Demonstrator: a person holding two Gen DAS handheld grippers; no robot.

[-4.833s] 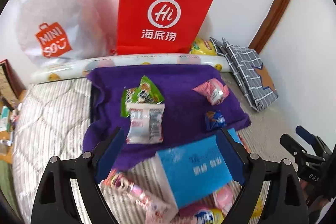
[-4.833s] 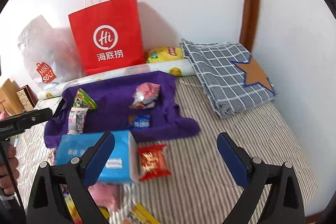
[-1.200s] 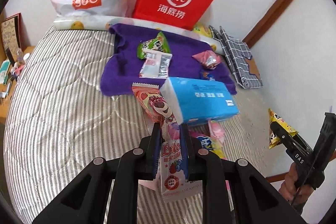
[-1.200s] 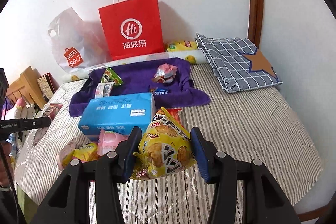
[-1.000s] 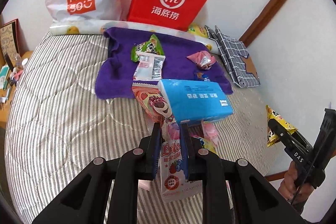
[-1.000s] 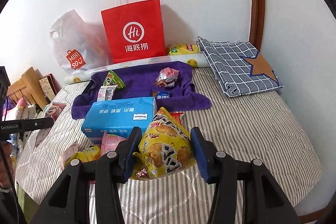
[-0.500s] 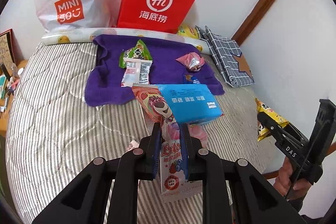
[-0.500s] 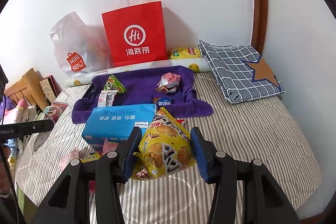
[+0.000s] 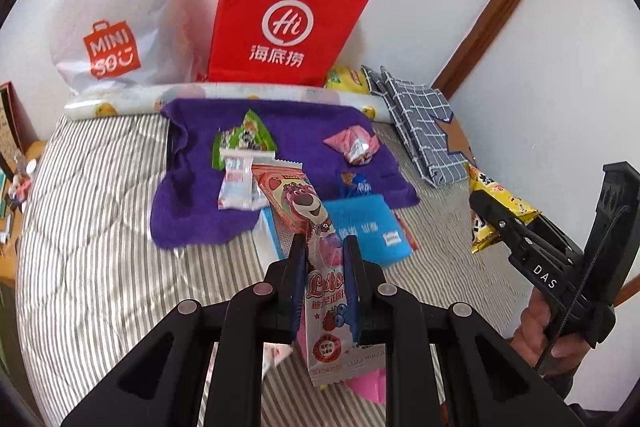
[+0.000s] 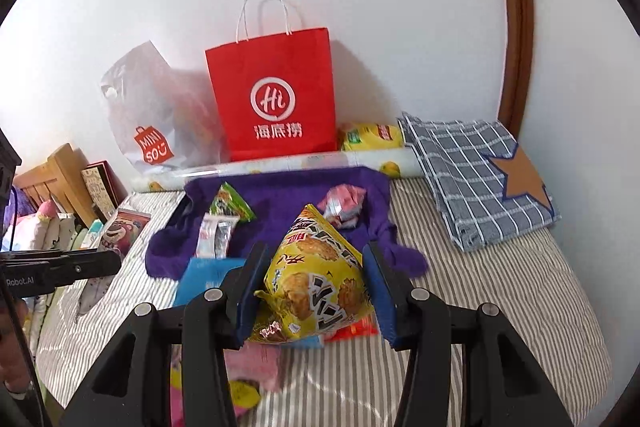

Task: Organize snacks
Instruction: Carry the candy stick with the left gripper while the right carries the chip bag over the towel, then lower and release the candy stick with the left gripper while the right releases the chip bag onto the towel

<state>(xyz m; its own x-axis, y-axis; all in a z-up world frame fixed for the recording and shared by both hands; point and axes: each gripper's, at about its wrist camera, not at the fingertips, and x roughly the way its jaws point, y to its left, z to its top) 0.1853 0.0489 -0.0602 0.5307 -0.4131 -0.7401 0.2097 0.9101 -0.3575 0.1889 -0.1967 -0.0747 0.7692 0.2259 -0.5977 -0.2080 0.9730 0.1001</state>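
Both views bright, even, diffuse light with no hard glare; the red paper bag (image 10: 276, 95) throws a soft shadow to its right on the white wall (image 10: 400, 7), so the source sits left of frame. Heavy fisheye: black vignette rings the corners, and the brown door frame (image 10: 518, 11) bows into a curve. Focus is sharp mid-frame, the striped bed (image 9: 92, 227) smears slightly toward the rim, and the translucent plastic bag (image 9: 112, 11) looks a little washed out.
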